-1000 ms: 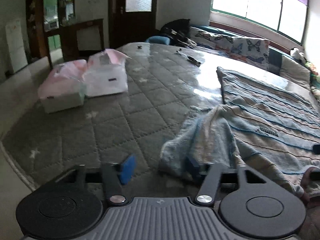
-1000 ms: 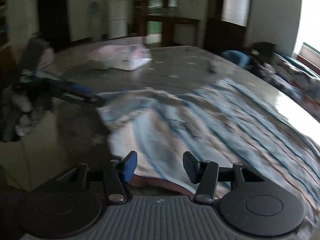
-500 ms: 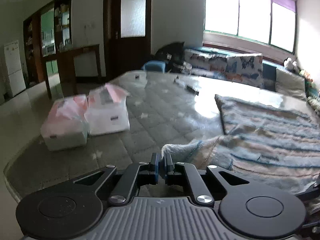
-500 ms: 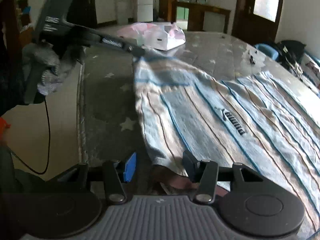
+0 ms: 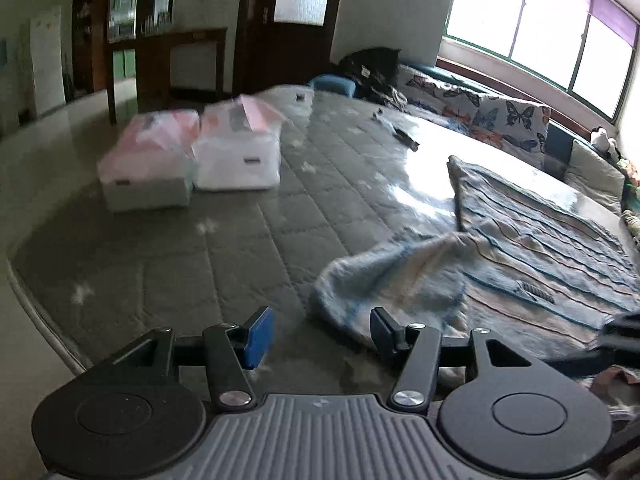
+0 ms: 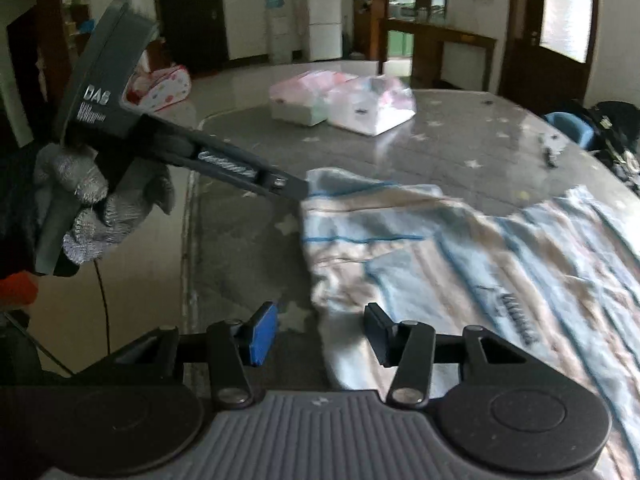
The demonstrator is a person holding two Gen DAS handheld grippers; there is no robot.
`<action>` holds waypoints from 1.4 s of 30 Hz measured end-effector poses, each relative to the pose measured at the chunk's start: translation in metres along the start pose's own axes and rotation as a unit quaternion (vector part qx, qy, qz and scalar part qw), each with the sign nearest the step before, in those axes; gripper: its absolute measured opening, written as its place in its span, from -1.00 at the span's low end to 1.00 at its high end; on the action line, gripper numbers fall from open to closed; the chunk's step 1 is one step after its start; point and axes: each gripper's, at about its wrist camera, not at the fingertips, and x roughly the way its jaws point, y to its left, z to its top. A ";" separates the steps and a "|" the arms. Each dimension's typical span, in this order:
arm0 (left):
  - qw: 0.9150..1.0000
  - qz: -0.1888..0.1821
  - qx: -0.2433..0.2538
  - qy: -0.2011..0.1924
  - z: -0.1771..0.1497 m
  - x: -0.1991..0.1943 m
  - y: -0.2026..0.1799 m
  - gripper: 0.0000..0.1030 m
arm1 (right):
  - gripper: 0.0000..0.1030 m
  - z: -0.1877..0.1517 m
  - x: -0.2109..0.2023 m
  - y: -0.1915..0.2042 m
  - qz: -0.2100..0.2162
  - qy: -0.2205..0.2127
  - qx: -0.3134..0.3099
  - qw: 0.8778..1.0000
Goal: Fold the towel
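A striped blue and beige towel [image 5: 532, 256] lies spread on the grey quilted table [image 5: 208, 264], its near left corner [image 5: 392, 280] flopped over in a rumpled heap. My left gripper [image 5: 320, 332] hovers just before that corner. Its jaws are opening, with the towel's edge close to the right finger and no pad touching it. In the right wrist view a gloved hand [image 6: 80, 208] holds the left gripper [image 6: 296, 190], its tip at the towel's far left corner [image 6: 324, 178]. My right gripper [image 6: 320, 334] stands open over the towel's [image 6: 460, 272] near left edge, the cloth lying under the gap.
Two plastic-wrapped pink and white packs [image 5: 148, 168] [image 5: 240, 156] sit at the table's far left. Small dark items [image 5: 404, 138] lie near the far edge. The table's rounded rim [image 5: 24, 292] drops to the floor at left. A sofa with butterfly cushions [image 5: 508, 120] stands behind.
The left gripper shut at the towel's corner half a second ago and now stands open, the corner lying rumpled on the table. The right gripper has shifted along the towel's near edge toward its left side.
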 end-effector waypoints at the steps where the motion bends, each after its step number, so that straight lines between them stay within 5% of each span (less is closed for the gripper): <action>1: 1.000 -0.003 -0.004 0.006 -0.001 0.002 0.000 0.09 | -0.03 0.000 0.005 0.003 0.006 0.006 -0.006 1.000; 3: 1.000 -0.007 -0.009 0.009 -0.001 0.005 -0.001 0.06 | 0.01 -0.003 0.010 0.012 0.009 0.013 -0.020 1.000; 8: 1.000 -0.019 -0.016 0.008 0.004 0.013 -0.003 -0.72 | -0.02 -0.002 0.003 0.013 0.010 0.009 -0.026 1.000; 11: 1.000 -0.016 -0.012 -0.001 0.007 0.017 -0.005 -0.91 | -0.01 0.002 -0.002 0.007 0.003 -0.008 -0.010 1.000; 20: 0.995 -0.066 0.010 -0.068 0.022 -0.007 -0.016 -0.95 | 0.01 -0.001 0.011 0.009 0.018 -0.001 -0.008 1.000; 27: 0.977 -0.160 0.075 -0.121 0.020 -0.033 -0.044 -0.95 | 0.01 -0.011 -0.027 -0.027 -0.026 -0.030 0.067 0.997; 38: 0.932 -0.279 0.210 -0.095 -0.007 -0.031 -0.108 -0.95 | 0.01 -0.024 -0.063 -0.083 -0.147 -0.063 0.157 0.974; 42: 0.924 -0.294 0.236 -0.059 -0.019 -0.019 -0.119 -0.95 | 0.01 -0.027 -0.069 -0.098 -0.168 -0.072 0.187 0.965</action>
